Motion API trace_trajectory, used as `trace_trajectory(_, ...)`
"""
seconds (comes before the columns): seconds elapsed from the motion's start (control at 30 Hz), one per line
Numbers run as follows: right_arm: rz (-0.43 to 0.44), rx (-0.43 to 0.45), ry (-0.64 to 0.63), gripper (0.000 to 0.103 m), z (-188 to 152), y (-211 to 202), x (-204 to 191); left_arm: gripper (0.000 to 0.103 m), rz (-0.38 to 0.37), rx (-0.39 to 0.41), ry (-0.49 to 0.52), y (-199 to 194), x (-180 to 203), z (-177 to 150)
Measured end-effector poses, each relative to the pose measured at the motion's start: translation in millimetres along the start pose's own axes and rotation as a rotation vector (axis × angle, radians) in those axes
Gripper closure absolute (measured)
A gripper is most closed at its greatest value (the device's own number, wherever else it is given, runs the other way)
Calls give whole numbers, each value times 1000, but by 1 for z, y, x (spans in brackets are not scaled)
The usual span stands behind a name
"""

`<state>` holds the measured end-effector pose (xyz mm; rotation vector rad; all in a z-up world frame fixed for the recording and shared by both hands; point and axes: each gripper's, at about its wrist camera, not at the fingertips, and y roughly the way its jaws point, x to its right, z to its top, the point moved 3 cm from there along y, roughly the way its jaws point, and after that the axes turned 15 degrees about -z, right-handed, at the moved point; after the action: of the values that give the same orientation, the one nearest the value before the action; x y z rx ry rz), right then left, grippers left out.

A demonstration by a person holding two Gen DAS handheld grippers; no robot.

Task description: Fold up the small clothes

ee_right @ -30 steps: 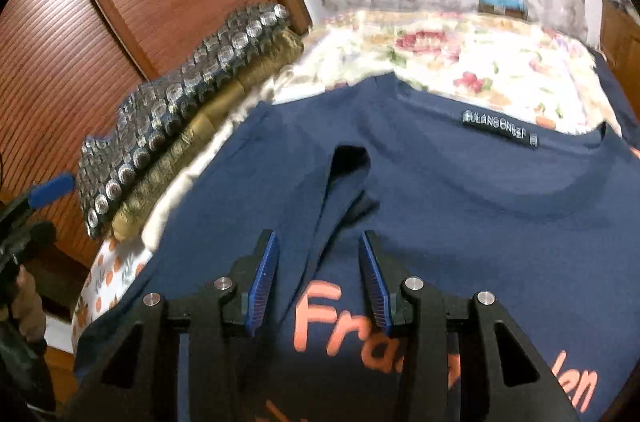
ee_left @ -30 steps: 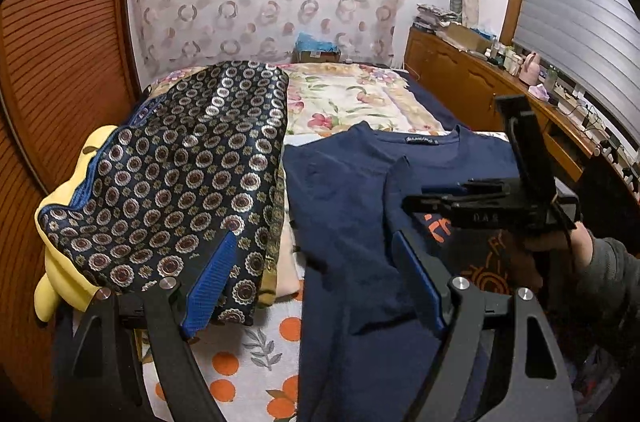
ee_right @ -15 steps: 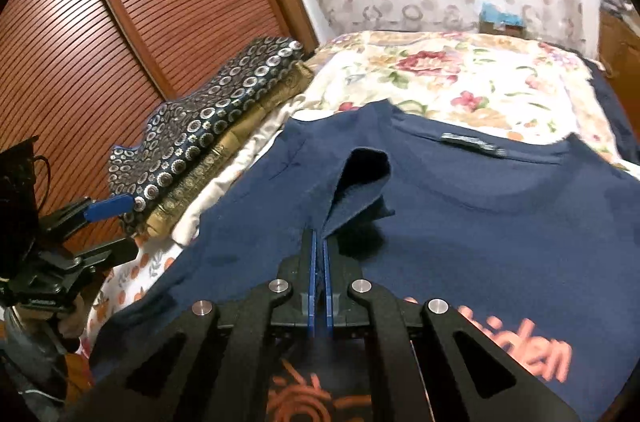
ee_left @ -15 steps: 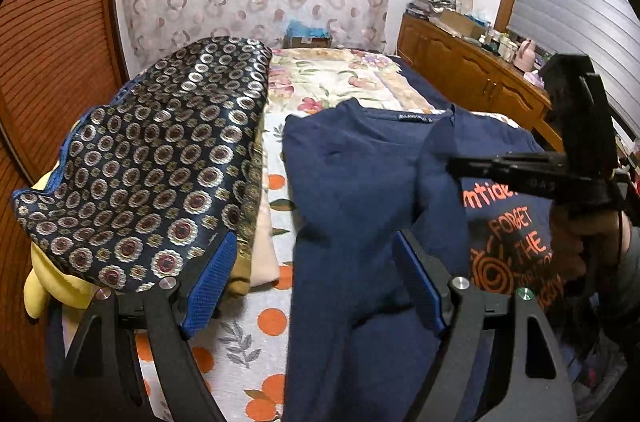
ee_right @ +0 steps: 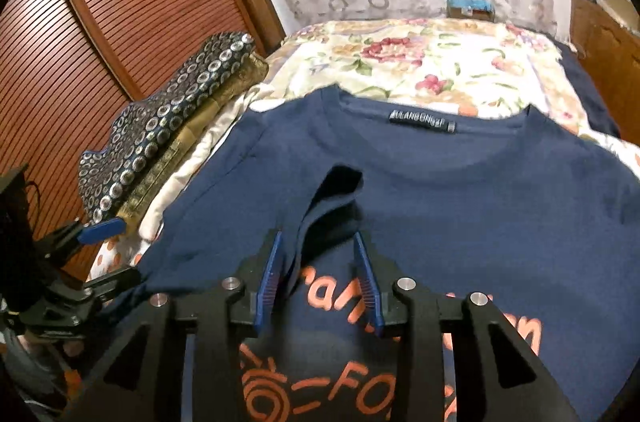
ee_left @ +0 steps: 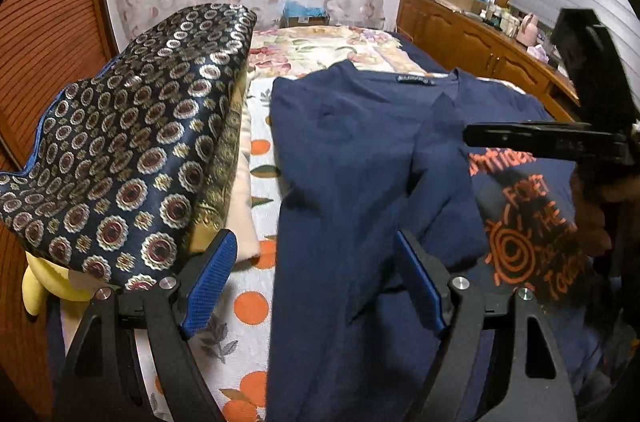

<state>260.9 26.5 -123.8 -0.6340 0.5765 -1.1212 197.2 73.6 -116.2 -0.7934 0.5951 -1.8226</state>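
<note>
One navy T-shirt [ee_right: 460,190] of soft matte knit lies spread on the bed [ee_right: 420,62], collar and woven neck label towards the far end, with orange print across its chest. One side has been turned inward, so a sleeve [ee_right: 332,202] stands in a loose fold over the front. The right tool [ee_right: 320,274] sits low over that fold; its jaws have just been opening and now stand partly apart, with the sleeve cloth between the ribbed blue pads [ee_right: 270,274] but not pinched by them. The left tool [ee_left: 312,286] hovers above the shirt's near side with its jaws wide and nothing in them. Beside the shirt, along the slatted wooden doors [ee_right: 100,22], rests a stack of folded fabrics [ee_left: 128,150]: glossy dark brocade with round medallions on top, gold and cream layers beneath. The bedcover shows flowers at the far end and orange dots nearer. The tools' black frames cut off the shirt's hem, and the printed words are only partly readable.
</note>
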Motion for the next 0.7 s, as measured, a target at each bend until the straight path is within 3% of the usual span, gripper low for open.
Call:
trace_trajectory(0.3, 55, -53, -78, 65, -17, 3, -20, 22, 31, -28, 13, 12, -4, -12)
trace_trajectory(0.4, 93, -62, -77, 94, -18, 6, -23, 22, 33, -15, 15, 11, -4, -12)
trace_trajectory(0.43, 102, -61, -82, 99, -18, 6, -23, 22, 29, -8, 11, 9, -4, -11)
trace_trajectory(0.7, 113, -3, -43, 102, -26, -39, -1, 22, 26, 38, 19, -5, -1, -6)
